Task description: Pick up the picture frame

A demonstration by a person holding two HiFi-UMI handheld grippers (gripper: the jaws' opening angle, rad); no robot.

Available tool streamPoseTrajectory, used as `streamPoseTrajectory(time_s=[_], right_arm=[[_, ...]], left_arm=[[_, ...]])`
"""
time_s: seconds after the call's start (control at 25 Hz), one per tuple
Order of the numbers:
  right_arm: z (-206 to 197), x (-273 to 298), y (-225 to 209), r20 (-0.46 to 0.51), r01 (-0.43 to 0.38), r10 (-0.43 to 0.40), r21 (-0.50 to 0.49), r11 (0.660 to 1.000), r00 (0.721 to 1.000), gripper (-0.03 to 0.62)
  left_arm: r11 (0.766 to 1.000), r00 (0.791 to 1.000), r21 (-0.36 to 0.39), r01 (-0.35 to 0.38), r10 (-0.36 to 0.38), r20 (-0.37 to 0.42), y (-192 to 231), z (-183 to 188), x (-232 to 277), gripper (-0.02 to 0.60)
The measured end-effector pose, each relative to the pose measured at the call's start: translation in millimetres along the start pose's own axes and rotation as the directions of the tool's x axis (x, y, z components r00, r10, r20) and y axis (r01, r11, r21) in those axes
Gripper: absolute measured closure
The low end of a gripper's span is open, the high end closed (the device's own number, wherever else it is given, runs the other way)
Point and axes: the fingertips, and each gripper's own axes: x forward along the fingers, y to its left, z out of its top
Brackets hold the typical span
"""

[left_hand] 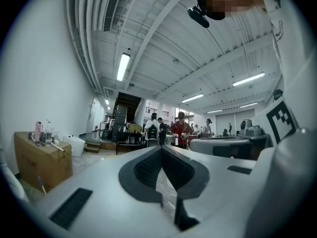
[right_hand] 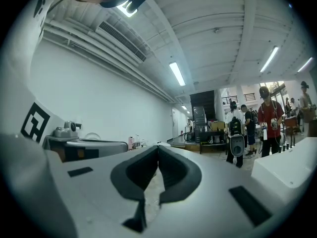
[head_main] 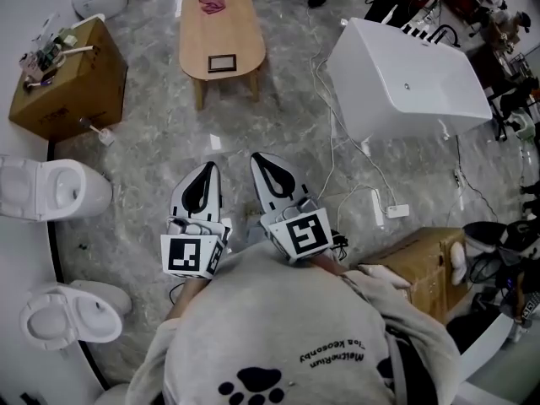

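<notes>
The picture frame [head_main: 223, 62], small with a dark border, lies flat near the front end of an oval wooden table [head_main: 245, 24] at the top of the head view. Both grippers are held close to my body, far short of the table, pointing level toward it. My left gripper [head_main: 205, 169] has its jaws together with nothing between them, and its own view [left_hand: 161, 148] shows the pads meeting at the tip. My right gripper [head_main: 263, 159] is shut and empty too, its tips [right_hand: 157, 145] touching. The frame does not show in either gripper view.
A pink object [head_main: 211, 5] lies at the table's far end. A white bathtub [head_main: 405, 83] stands right, with cables [head_main: 354, 184] on the marble floor. A cardboard box [head_main: 67, 78] and two toilets [head_main: 51, 188] [head_main: 72, 315] line the left. Another box [head_main: 422, 264] sits near right. People [left_hand: 181, 128] stand far off.
</notes>
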Motion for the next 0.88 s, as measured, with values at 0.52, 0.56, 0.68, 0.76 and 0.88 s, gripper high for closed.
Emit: streamPoseTrajectory(time_s=[0.52,0.56,0.68,0.76,0.88], right_arm=[[1.6,66.0,-63.2,0.011,-0.079,0.079,0.011,0.997,0.997,0.585],[0.8,70.6,-67.4,0.009,-0.085,0.085,0.013,0.996,0.996,0.585],[-0.4,83.3,-74.4,0.006,-0.097,0.097,0.016,0.995,0.995,0.585],[-2.4,89.2,-75.4,0.000,-0.101,0.101,0.019,0.995,0.995,0.585],[-7.9,95.7,-74.8,-0.019,-0.108,0.109,0.023,0.994,0.994,0.585]], left_arm=[[0.998,0.998,0.019,-0.066,0.067,-0.013,24.3,6.1,85.1,0.572],[0.997,0.997,0.019,-0.071,0.072,-0.012,25.6,6.1,90.3,0.572],[0.996,0.996,0.017,-0.090,0.090,-0.016,32.8,4.5,98.5,0.572],[0.995,0.995,0.016,-0.101,0.101,-0.020,39.7,2.1,100.6,0.572],[0.993,0.993,0.007,-0.116,0.116,-0.026,49.1,-0.6,102.5,0.573]])
